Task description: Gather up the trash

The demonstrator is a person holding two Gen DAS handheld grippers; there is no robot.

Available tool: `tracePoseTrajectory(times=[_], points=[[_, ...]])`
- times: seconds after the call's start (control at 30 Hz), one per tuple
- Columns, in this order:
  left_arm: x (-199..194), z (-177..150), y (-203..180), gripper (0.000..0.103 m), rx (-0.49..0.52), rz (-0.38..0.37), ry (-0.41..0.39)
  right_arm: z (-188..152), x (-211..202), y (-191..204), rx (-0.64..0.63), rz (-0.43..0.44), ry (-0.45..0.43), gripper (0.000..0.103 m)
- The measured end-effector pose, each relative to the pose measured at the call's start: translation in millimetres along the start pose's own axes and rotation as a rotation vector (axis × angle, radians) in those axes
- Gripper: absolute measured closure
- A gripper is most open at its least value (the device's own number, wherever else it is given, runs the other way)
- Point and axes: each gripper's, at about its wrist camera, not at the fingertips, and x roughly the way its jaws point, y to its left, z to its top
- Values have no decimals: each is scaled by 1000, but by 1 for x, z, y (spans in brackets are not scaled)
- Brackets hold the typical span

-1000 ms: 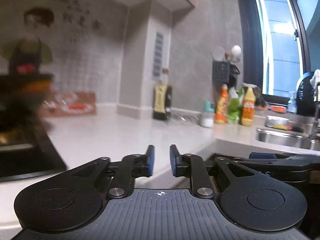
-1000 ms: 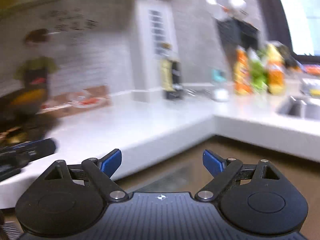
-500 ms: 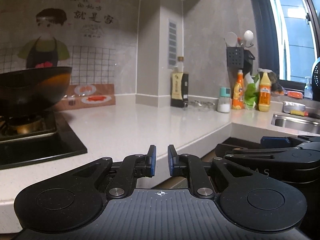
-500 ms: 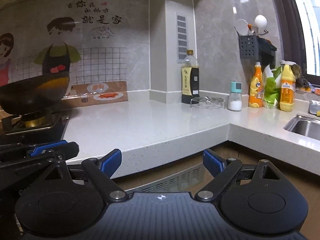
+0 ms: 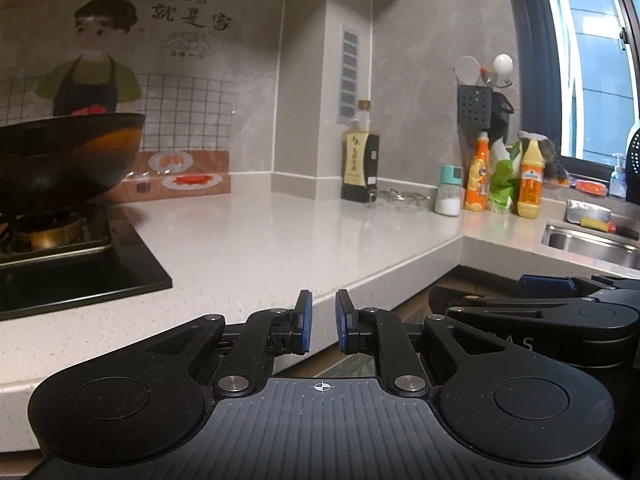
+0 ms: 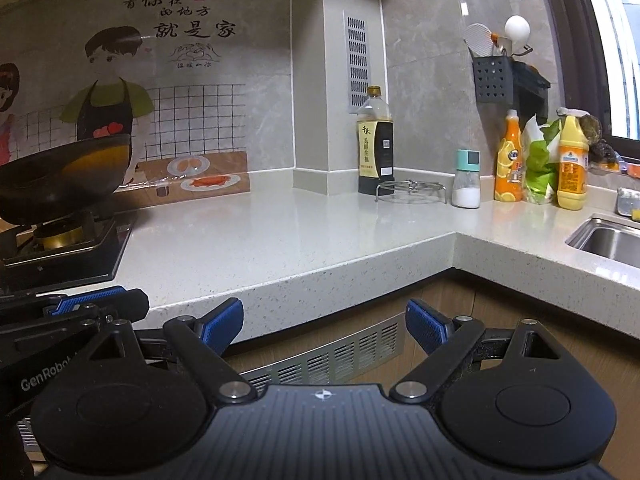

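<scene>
My left hand-held gripper (image 5: pixel 320 322) is narrow: its blue pads stand nearly together with a slim gap, and nothing is between them. My right hand-held gripper (image 6: pixel 324 326) is spread wide and is empty too. It sits just to the right of the left one, at about the same height.

I cannot tell for certain which thing here is the trash. The nearest match is a crumpled green and white bag (image 6: pixel 538 168), far ahead and to the right of both grippers. It stands squeezed between an orange bottle (image 6: pixel 509 160) and a yellow bottle (image 6: pixel 572 168) against the back wall.

The worktop (image 5: pixel 280 240) is pale speckled stone. It runs ahead of my fingers and turns a corner to the right, where a steel sink (image 6: pixel 608 240) is set into it. Its front edge lies just beyond the fingertips of both grippers.

To the left of the grippers a dark wok (image 5: pixel 60 156) sits on a black hob (image 5: pixel 80 280). Straight ahead at the wall stands a dark sauce bottle (image 6: pixel 375 148). A wire trivet (image 6: pixel 412 192) is beside it, and then a salt shaker (image 6: pixel 467 180) with a teal cap.

Above the bottles a grey utensil holder (image 6: pixel 493 80) hangs on the wall. A window (image 5: pixel 592 60) is at the far right. A cartoon cook sticker (image 6: pixel 108 92) covers the wall behind the hob. Below the worktop, a vent grille (image 6: pixel 340 356) shows between my right gripper's fingers.
</scene>
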Motion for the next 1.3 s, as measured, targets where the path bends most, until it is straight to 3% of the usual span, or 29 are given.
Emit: tracePoseTrajectory(times=[1.3], points=[[8, 5, 5, 88, -6, -8, -2, -1, 3, 1, -5, -4, -1, 14]])
